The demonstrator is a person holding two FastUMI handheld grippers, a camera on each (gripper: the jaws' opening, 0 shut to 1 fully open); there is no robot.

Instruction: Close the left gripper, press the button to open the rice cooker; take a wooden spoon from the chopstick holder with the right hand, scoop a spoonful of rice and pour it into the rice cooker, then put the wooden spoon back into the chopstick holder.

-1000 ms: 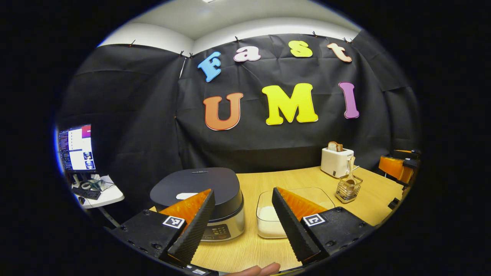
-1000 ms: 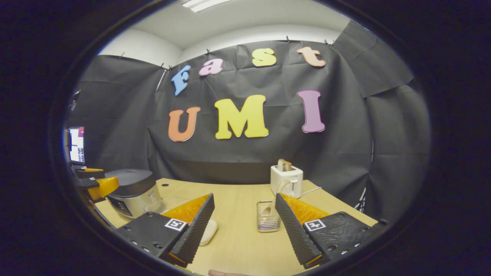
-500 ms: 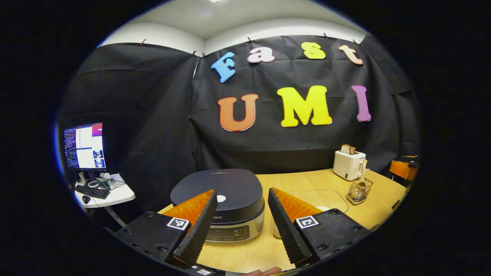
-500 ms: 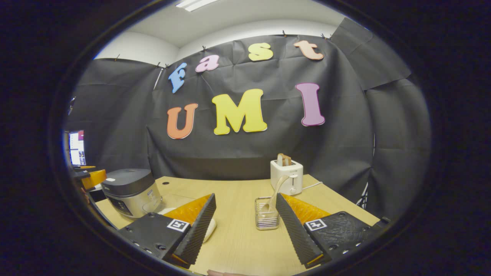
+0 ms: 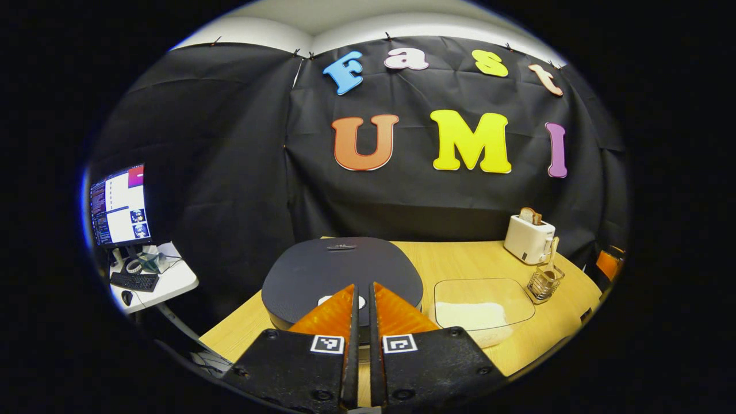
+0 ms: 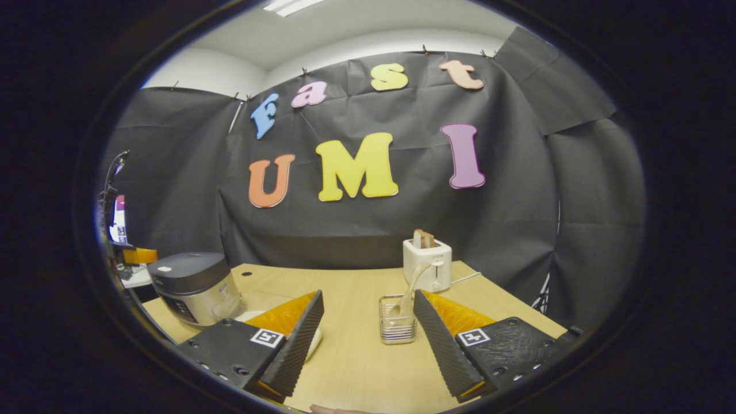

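- In the left gripper view, the left gripper [image 5: 363,287] had its two fingers pressed together, with only a thin slit between them and nothing pinched.
- Its fingertips stood over the front part of the dark grey lid of the round rice cooker [image 5: 339,270]. A small white button [image 5: 325,299] showed on the lid just beside the fingertips; whether they touched it, I cannot tell.
- The lid of the rice cooker was down, and the cooker stood at the left part of the light wooden bench [image 5: 460,261].
- To the right of the cooker lay a clear plastic box with white rice [image 5: 480,313] in it.
- Farther right and back stood a small wire chopstick holder [image 5: 544,283] with a pale wooden spoon [image 5: 553,253] leaning in it, handle up. Behind the holder was a white toaster [image 5: 528,238] with a slice of bread in its slot.
- In the right gripper view, the right gripper [image 6: 368,316] had its fingers spread wide and held nothing.
- It hung above the bench, and the chopstick holder [image 6: 397,322] with the wooden spoon [image 6: 411,287] showed between its fingers, farther off and apart from them.
- The toaster [image 6: 428,264] stood behind the holder, and the rice cooker [image 6: 192,284] was at the far left of this view.
- In the left gripper view, a lit monitor [image 5: 118,207] and a keyboard stood on a small white side table [image 5: 167,282], off to the left of the bench.
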